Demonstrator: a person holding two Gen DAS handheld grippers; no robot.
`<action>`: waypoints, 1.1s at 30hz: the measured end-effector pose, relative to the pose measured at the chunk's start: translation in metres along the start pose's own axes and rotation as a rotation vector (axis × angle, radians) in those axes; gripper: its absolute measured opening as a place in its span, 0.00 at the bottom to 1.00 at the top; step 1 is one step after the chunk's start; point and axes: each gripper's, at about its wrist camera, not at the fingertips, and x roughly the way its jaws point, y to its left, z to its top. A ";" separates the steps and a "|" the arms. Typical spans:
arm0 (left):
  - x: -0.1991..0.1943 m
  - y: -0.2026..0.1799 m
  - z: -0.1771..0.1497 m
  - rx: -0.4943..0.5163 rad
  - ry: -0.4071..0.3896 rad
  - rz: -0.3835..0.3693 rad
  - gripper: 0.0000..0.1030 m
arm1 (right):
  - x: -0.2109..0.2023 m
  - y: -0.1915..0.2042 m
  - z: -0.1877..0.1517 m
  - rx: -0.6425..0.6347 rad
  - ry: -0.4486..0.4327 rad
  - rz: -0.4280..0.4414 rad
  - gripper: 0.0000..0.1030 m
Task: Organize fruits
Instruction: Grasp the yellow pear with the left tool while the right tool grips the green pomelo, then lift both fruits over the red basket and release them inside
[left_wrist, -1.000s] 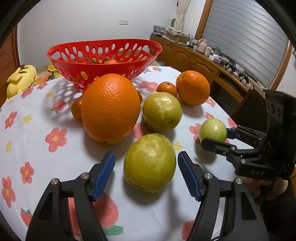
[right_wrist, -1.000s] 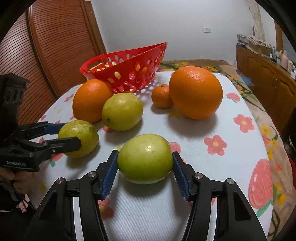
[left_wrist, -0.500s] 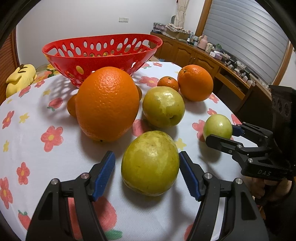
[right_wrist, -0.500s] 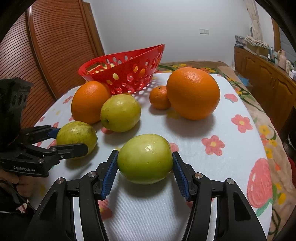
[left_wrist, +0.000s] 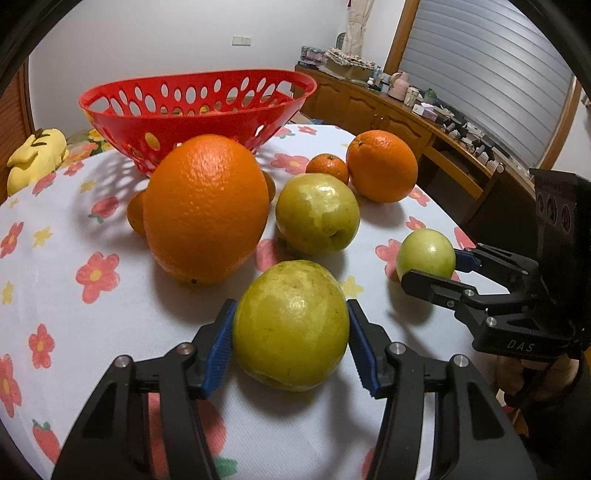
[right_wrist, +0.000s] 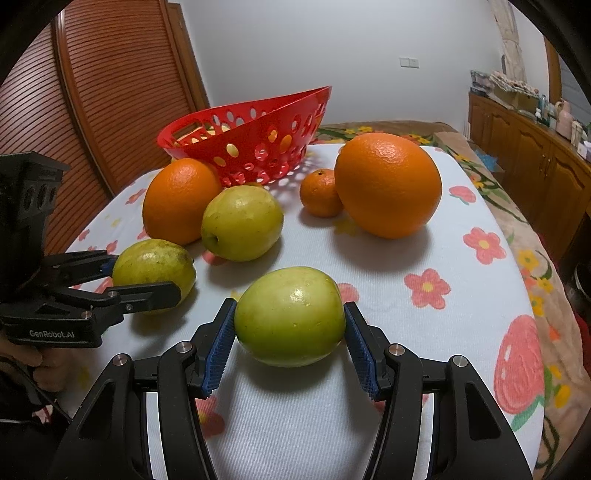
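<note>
My left gripper (left_wrist: 291, 341) is shut on a yellow-green guava (left_wrist: 291, 325), its blue pads touching both sides. It also shows in the right wrist view (right_wrist: 153, 267). My right gripper (right_wrist: 290, 343) is shut on a greener guava (right_wrist: 290, 317), seen at the right in the left wrist view (left_wrist: 425, 254). Both fruits sit low over the flowered tablecloth (right_wrist: 461, 295). A third guava (left_wrist: 317, 214) lies between two large oranges (left_wrist: 205, 210) (left_wrist: 382, 166). The red perforated basket (left_wrist: 195, 107) stands behind them with some fruit inside.
A small mandarin (left_wrist: 327, 168) lies beside the right orange; another small one (left_wrist: 135, 214) peeks from behind the big orange. A yellow plush toy (left_wrist: 33, 158) lies at the far left. A wooden sideboard (left_wrist: 424, 122) with clutter runs along the right.
My left gripper has moved forward around the yellow-green guava and closed on it. My right gripper has stayed shut on the greener guava, with little movement.
</note>
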 end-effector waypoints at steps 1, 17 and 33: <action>-0.003 0.000 0.001 -0.001 -0.006 -0.002 0.54 | 0.000 0.001 0.000 -0.004 0.000 -0.002 0.57; -0.052 0.011 0.027 -0.006 -0.118 0.035 0.54 | -0.024 0.021 0.035 -0.080 -0.063 0.016 0.57; -0.076 0.027 0.055 -0.010 -0.198 0.077 0.54 | -0.033 0.043 0.080 -0.148 -0.126 0.033 0.57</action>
